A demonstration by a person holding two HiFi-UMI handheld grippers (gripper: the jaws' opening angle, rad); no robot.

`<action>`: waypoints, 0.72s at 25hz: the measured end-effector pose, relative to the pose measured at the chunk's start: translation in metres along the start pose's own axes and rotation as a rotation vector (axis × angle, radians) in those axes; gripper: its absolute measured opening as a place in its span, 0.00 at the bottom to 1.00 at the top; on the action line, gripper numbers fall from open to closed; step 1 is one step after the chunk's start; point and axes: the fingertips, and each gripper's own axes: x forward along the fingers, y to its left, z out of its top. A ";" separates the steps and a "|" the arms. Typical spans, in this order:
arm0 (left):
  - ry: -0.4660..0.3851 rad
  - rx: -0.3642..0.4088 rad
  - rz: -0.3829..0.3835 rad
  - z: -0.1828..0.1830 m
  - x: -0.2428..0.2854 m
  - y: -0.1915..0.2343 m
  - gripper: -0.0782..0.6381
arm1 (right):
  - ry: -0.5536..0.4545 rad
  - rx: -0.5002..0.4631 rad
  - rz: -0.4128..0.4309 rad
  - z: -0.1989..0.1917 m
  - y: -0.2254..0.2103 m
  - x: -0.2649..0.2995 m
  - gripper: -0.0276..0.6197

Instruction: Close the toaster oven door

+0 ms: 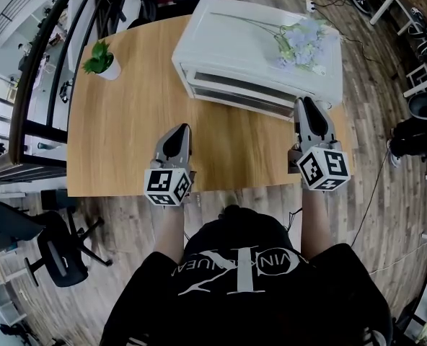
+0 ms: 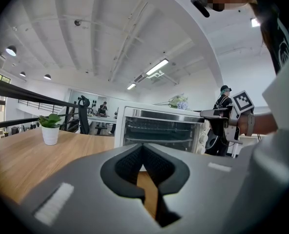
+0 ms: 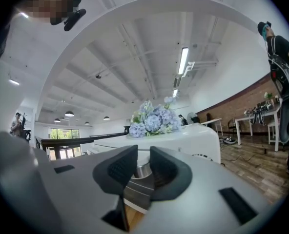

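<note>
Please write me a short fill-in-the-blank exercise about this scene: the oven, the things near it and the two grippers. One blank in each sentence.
1. The pale blue flowers lie on the ____ of the toaster oven.
2. The potted plant stands on the table in a ____ pot.
3. The jaws of the left gripper are ____, with nothing between them.
4. The right gripper is ____ to the oven than the left one.

Missing words: top; white; shut; nearer

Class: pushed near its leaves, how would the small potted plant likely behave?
The potted plant looks small, so probably light, sliding easily on the smooth table. Leaves rise above its narrow white pot, so a high push might tip it.
</note>
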 end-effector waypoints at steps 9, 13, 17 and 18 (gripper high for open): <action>-0.024 0.006 0.013 0.008 0.008 0.008 0.12 | -0.006 -0.004 0.009 0.002 -0.001 0.003 0.18; -0.036 0.005 0.026 0.010 0.007 0.012 0.12 | -0.003 -0.011 0.008 0.002 -0.002 0.004 0.18; -0.044 0.005 0.039 0.010 0.002 0.016 0.12 | 0.010 -0.016 0.003 0.001 -0.001 0.005 0.18; -0.048 0.005 0.040 0.012 0.001 0.017 0.12 | 0.014 -0.013 0.000 0.001 -0.002 0.005 0.18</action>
